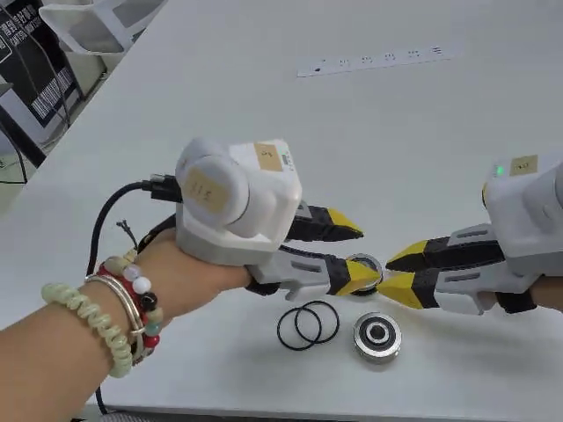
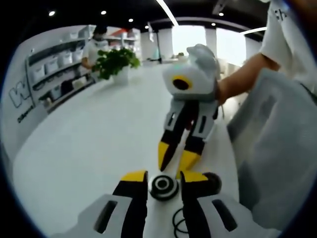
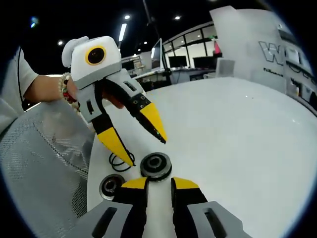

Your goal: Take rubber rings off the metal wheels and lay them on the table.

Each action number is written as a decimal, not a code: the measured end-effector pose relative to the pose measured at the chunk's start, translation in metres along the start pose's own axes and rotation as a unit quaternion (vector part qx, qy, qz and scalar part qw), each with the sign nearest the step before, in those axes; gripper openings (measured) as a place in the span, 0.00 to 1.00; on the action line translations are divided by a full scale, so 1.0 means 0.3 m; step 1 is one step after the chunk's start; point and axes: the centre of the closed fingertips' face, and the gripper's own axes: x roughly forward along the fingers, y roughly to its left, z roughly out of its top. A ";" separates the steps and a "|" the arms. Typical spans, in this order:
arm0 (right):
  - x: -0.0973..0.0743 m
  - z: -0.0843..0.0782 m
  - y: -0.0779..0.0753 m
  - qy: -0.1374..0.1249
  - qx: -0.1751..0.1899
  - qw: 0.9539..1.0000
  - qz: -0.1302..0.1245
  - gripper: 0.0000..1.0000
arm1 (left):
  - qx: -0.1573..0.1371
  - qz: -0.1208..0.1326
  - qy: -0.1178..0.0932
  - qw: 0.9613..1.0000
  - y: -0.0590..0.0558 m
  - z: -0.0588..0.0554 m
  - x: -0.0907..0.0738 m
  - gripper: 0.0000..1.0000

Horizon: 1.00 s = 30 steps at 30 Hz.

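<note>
1. The small silver metal wheel with a dark outer band (image 1: 362, 264) sits at centre right of the head view, where the two sets of yellow tips meet. The band is probably its rubber ring.
2. The left gripper (image 3: 146, 151) is spread wide and grips nothing.
3. The right gripper (image 2: 172, 168) has its jaws almost together, tips at the wheel's edge. I cannot tell whether it pinches the rim.
4. Risk: with so slight a purchase, a pull on the ring may flick the wheel out and send it rolling across the white table (image 1: 264, 88).
5. Risk: a stretched ring may snap back or spring away.
6. Risk: the tips may clash.
7. Nothing here serves as a container. Two loose black rubber rings (image 1: 308, 323) and a second metal wheel (image 1: 376, 337) lie directly on the table at lower centre.
</note>
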 end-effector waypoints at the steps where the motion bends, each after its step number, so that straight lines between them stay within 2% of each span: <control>1: 0.000 0.000 0.000 0.000 -0.002 1.000 0.001 0.15 | -0.002 0.000 0.002 1.000 0.002 -0.006 0.003 0.26; 6: 0.003 0.002 0.003 -0.001 -0.004 1.000 0.006 0.15 | -0.014 0.002 0.013 1.000 0.014 -0.033 0.020 0.23; 9: 0.006 0.002 0.006 -0.002 -0.004 1.000 0.008 0.15 | -0.024 0.001 0.017 1.000 0.016 -0.046 0.025 0.16; 12: 0.009 0.003 0.009 -0.003 -0.006 1.000 0.011 0.15 | -0.041 0.002 0.029 0.999 0.016 -0.072 0.028 0.16; 14: 0.010 0.003 0.010 -0.003 -0.008 1.000 0.011 0.15 | -0.047 -0.001 0.016 0.999 0.020 -0.063 0.030 0.16; 18: 0.010 0.003 0.011 -0.003 -0.010 1.000 0.012 0.14 | -0.052 0.001 0.017 0.998 0.016 -0.070 0.030 0.14; 20: 0.010 -0.001 0.011 0.000 -0.016 1.000 0.013 0.13 | -0.054 0.003 0.008 0.999 0.018 -0.059 0.031 0.14; 22: 0.009 -0.003 0.011 0.003 -0.029 0.999 0.012 0.09 | -0.054 0.004 0.007 0.999 0.016 -0.057 0.029 0.14; 28: 0.008 -0.005 0.014 0.008 -0.041 0.999 0.007 0.07 | -0.055 0.007 0.007 0.998 0.008 -0.056 0.027 0.14; 30: 0.006 -0.006 0.016 0.013 -0.057 0.998 0.000 0.06 | -0.054 0.008 0.007 0.998 0.005 -0.056 0.026 0.14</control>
